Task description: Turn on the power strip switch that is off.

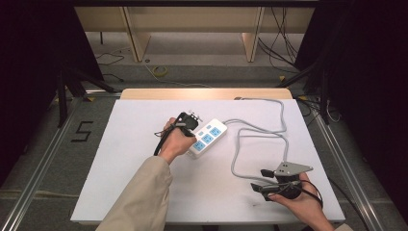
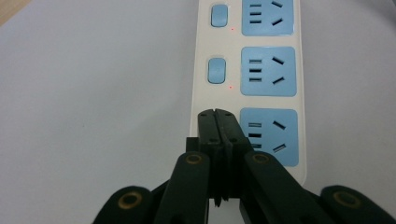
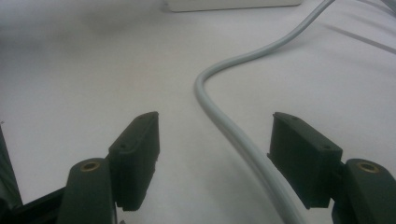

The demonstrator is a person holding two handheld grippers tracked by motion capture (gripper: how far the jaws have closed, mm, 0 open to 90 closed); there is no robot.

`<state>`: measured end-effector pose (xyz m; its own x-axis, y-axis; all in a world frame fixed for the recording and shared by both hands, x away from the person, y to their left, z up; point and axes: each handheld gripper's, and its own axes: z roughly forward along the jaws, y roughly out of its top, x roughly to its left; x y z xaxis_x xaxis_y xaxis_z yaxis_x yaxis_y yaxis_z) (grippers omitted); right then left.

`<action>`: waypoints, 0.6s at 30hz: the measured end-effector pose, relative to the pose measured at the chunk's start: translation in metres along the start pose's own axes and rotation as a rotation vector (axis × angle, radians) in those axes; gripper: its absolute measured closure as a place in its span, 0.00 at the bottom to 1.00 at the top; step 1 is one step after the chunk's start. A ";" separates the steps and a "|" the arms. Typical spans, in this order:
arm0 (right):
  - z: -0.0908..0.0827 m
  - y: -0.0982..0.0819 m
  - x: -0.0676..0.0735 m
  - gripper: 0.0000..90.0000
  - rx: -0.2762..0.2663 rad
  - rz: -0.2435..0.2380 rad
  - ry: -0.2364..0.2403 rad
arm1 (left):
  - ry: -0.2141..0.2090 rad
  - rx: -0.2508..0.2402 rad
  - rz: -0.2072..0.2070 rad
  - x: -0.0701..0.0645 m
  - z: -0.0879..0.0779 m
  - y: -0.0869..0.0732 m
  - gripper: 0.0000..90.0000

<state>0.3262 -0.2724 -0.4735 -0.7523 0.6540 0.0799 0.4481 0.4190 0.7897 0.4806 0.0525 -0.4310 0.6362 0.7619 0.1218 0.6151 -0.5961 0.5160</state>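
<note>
Power strip (image 2: pixel 252 84) under downward-tilted left gripper's (image 2: pixel 218 115) closed jaws.

One sign can be read: a large black numeral "5" (image 1: pixel 82 131), marked on the grey floor to the left of the white table top (image 1: pixel 144 192) in the high view. It stands slanted, between the table's left edge and the metal floor rail. The white power strip with blue socket faces (image 2: pixel 268 70) carries no lettering that can be made out in the left gripper view; its blue rocker switches are blank.
</note>
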 end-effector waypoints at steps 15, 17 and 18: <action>0.000 0.000 0.000 0.38 0.003 0.000 0.002 | -0.001 0.003 -0.002 0.001 0.009 0.002 1.00; 0.000 0.000 0.000 0.38 0.001 0.000 0.002 | -0.002 0.003 0.000 0.001 0.010 0.002 1.00; 0.000 0.000 0.000 0.38 0.000 0.002 0.001 | -0.002 0.003 0.001 0.001 0.010 0.002 1.00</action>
<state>0.3262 -0.2730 -0.4735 -0.7521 0.6540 0.0818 0.4495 0.4181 0.7894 0.4864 0.0494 -0.4382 0.6377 0.7609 0.1202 0.6162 -0.5975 0.5131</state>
